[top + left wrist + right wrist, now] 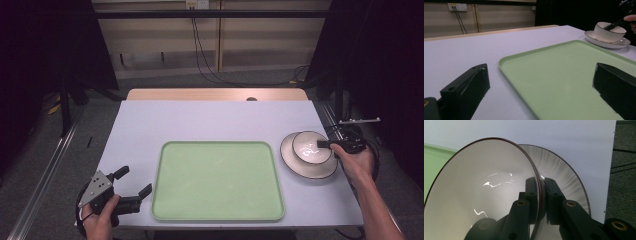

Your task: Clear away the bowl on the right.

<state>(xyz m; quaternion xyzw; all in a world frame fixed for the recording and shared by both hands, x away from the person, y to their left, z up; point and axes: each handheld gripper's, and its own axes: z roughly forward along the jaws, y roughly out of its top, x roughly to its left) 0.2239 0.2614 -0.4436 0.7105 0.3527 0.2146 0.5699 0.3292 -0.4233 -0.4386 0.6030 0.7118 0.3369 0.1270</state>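
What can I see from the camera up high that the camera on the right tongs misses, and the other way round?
High view alone: the left tongs, jaws spread and holding nothing, near the table's front left corner, and the whole green tray between the two hands.

Right gripper view alone: close up, one jaw sits inside the bowl and one outside, pinching its dark-edged rim, above the ribbed plate.

Both: the right tongs gripping the white bowl, the plate beneath it, a piece of the tray and the pale table.
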